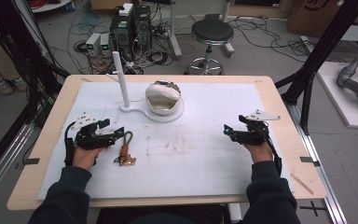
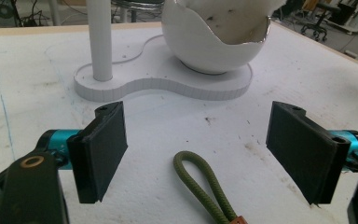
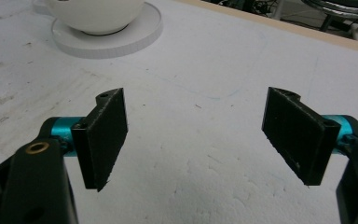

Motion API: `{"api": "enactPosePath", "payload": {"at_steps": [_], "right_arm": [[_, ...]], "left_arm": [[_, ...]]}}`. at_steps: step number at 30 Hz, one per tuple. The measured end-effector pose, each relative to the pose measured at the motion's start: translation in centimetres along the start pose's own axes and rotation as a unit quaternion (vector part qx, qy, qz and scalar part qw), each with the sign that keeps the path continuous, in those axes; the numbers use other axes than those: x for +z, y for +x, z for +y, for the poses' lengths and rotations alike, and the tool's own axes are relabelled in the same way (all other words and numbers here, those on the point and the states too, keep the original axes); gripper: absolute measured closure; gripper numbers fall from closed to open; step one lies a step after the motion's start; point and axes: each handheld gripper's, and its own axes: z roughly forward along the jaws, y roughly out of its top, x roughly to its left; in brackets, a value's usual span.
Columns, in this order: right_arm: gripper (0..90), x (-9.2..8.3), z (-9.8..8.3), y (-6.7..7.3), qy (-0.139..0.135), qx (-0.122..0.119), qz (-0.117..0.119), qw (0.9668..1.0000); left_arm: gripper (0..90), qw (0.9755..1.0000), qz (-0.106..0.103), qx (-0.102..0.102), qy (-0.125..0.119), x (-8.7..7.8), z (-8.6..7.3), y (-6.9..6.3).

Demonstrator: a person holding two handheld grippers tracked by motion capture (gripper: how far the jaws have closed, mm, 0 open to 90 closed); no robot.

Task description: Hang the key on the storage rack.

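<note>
- The left gripper (image 1: 116,133) rests low on the worktop (image 1: 214,158) at the left, its two black jaws standing wide apart with nothing pressed between them.
- Just beyond its jaws lies the olive cord loop (image 2: 203,184) — a keychain strap of woven, rope-like cord folded into a narrow loop. In the high view it ends in a small brown tag with a coppery metal clasp (image 1: 127,160) near the person's left hand.
- The loop's long axis runs roughly along the left gripper's own line of sight, rounded end pointing away, so the jaws stand either side of it. The left gripper is by far the nearer of the two.
- Farther back, mid-worktop, stands a white stand (image 1: 133,108) with a flat, rounded base, an upright white post (image 1: 120,79), and a white eggshell-shaped bowl (image 1: 163,97) with a jagged rim.
- The worktop wears a matte white, scuffed foam-like sheet over pale wood.
- At the right, the right gripper (image 1: 227,132) hovers over bare sheet — jaws spread wide, empty, well apart from the loop.
</note>
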Motion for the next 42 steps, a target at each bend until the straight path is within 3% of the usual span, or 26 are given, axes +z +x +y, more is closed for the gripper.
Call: {"api": "enactPosePath", "payload": {"at_steps": [6, 12, 19, 21, 30, 34, 36, 37, 40, 42], "right_arm": [[22.7, 0.1, -0.3, -0.3, 0.008, 0.003, -0.006, 0.9999], [22.8, 0.2, -0.6, 0.0, 0.013, -0.001, -0.007, 0.9999], [24.2, 0.1, -0.7, -0.1, 0.013, -0.006, -0.013, 0.9998], [24.4, -0.1, -0.8, -0.1, 0.012, -0.009, -0.017, 0.9997], [25.1, -0.5, -1.5, -0.5, 0.015, -0.008, -0.019, 0.9997], [25.2, -0.3, -1.5, -0.5, 0.020, -0.011, -0.016, 0.9996], [25.2, -0.3, -1.5, -0.4, 0.022, -0.011, -0.016, 0.9996], [25.2, -0.3, -1.5, -0.4, 0.023, -0.012, -0.016, 0.9995], [25.2, -0.4, -1.6, -0.5, 0.021, -0.014, -0.017, 0.9995], [25.2, -0.4, -1.6, -0.5, 0.022, -0.011, -0.017, 0.9996]], "left_arm": [[20.2, 1.0000, -0.001, -0.006, 0.006, 0.1, -0.1, -0.1], [20.1, 0.9996, -0.012, -0.002, 0.028, 0.4, -0.2, -0.7], [21.3, 0.9958, 0.004, 0.007, 0.091, 1.5, -0.8, -1.7], [24.5, 0.9951, 0.007, 0.004, 0.098, 1.6, -0.8, -2.0], [45.8, 0.9891, 0.024, 0.008, 0.145, 2.1, -1.4, -3.1], [47.1, 0.9861, 0.026, 0.004, 0.164, 2.4, -1.8, -3.2], [46.8, 0.9834, 0.037, 0.009, 0.178, 2.5, -1.9, -3.3], [46.3, 0.9807, 0.050, 0.017, 0.188, 2.5, -1.9, -3.5], [45.6, 0.9779, 0.063, 0.027, 0.197, 2.3, -1.9, -3.9], [49.0, 0.9748, 0.068, 0.048, 0.207, 2.3, -1.9, -4.2]]}}
